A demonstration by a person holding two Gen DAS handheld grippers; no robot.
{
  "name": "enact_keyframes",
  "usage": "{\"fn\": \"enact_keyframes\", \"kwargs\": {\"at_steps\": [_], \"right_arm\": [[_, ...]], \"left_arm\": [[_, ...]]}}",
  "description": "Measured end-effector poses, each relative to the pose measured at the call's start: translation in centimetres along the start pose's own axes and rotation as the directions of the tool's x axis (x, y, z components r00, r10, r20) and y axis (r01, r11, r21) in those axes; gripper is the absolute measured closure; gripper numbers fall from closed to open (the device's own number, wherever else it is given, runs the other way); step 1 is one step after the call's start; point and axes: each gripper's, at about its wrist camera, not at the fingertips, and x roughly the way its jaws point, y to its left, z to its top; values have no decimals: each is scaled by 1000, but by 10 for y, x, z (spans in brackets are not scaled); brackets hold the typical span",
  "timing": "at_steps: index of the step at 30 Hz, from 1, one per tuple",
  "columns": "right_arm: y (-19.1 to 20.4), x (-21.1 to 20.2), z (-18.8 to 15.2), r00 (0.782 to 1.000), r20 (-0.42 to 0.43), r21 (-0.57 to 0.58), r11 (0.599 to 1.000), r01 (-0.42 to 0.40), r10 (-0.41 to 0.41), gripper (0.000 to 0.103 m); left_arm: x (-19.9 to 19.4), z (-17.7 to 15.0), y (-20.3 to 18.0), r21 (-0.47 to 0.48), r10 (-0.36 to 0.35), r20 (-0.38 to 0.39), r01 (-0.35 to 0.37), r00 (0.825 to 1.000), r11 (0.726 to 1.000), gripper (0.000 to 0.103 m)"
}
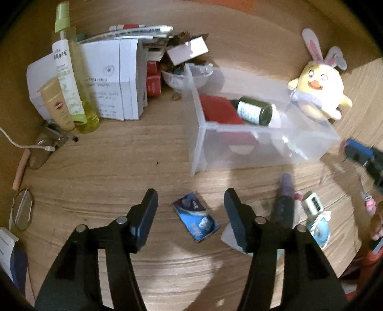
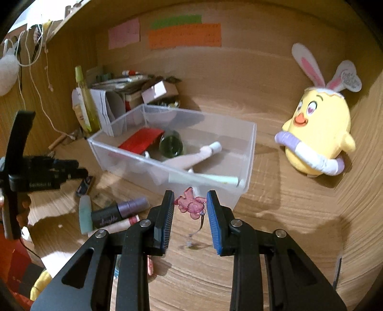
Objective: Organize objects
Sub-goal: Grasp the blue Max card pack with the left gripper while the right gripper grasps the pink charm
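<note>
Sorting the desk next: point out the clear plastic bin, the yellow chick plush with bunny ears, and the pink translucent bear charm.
Clear plastic bin [image 2: 249, 153], right wrist view, right end wall.
Yellow chick plush with bunny ears [image 2: 318, 124], right wrist view, belly.
Pink translucent bear charm [image 2: 190, 204], right wrist view, body.

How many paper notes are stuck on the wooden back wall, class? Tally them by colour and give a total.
pink note: 1
green note: 1
orange note: 1
Total: 3
</note>
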Motion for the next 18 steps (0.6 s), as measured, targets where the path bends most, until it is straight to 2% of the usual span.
{"fn": "enact_keyframes", "kwargs": {"at_steps": [5, 9, 12, 14, 16, 18], "right_arm": [[-2, -9, 10, 999, 44, 6, 1000, 8, -8, 78], [-3, -15, 20, 997, 78, 8, 1000, 16, -16, 78], [-3, -19, 26, 995, 103, 6, 1000, 16, -16, 78], [-2, -22, 32, 993, 119, 5, 1000, 16, -17, 78], [-2, -25, 37, 990, 138, 6, 1000, 15, -16, 78], [-3, -28, 44, 988, 155, 9, 1000, 8, -9, 78]], "left_arm": [[16, -9, 0, -1, 21, -62, -21, 998, 1000, 46], [20, -11, -7, 23, 43, -60, -42, 997, 999, 47], [21, -11, -9, 34, 65, -45, -63, 997, 997, 58], [19, -11, -8, 37, 65, -39, -64, 997, 997, 71], [19, -10, -6, 30, 59, -39, -58, 998, 998, 76], [17, -10, -2, 17, 55, -35, -54, 998, 998, 76]]}}
